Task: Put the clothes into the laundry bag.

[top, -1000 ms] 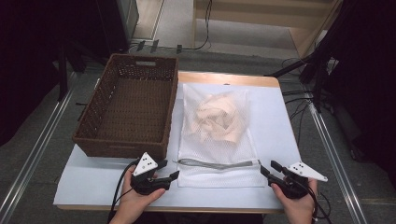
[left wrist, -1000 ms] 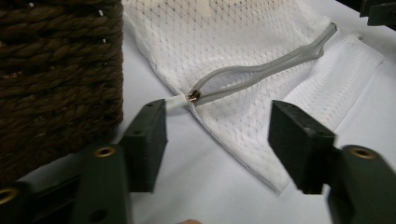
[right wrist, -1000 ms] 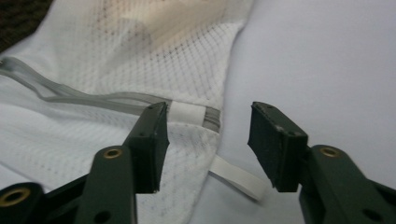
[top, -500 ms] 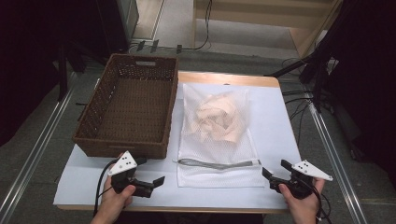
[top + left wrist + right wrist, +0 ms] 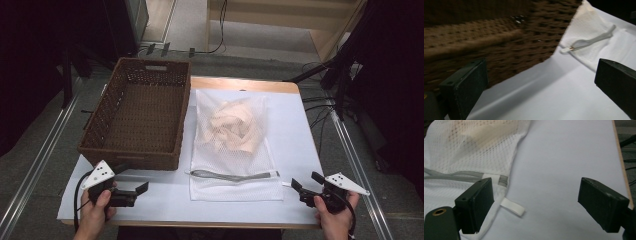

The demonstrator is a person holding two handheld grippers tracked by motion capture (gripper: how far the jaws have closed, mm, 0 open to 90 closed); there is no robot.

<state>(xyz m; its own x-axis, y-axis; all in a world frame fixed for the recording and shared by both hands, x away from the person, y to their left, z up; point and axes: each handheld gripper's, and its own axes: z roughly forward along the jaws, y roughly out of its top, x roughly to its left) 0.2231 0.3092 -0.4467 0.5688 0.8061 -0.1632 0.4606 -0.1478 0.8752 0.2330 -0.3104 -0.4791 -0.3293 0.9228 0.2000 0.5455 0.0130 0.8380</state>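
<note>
A white mesh laundry bag (image 5: 235,155) lies flat on the table's white cover, with a crumpled peach cloth (image 5: 234,126) inside it. Its grey zipper (image 5: 232,175) runs across the near end. In the high view my left gripper (image 5: 139,194) is open at the front left, just in front of the brown wicker basket (image 5: 140,115) and well left of the bag. My right gripper (image 5: 306,182) is open at the front right, a little right of the bag's near corner. In the right gripper view the bag's corner (image 5: 474,145) and a white tab (image 5: 512,206) lie by the left jaw, nothing between the jaws.
The empty basket wall (image 5: 499,37) stands close ahead in the left gripper view, with the bag's zipper end (image 5: 589,41) beyond to the right. The table's wooden edge (image 5: 621,165) runs along the right. Cables and metal rails lie on the floor around the table (image 5: 300,130).
My left gripper has drawn left and back from the bag's zipper to the front-left corner by the basket. The right gripper has shifted slightly right and nearer the table edge.
</note>
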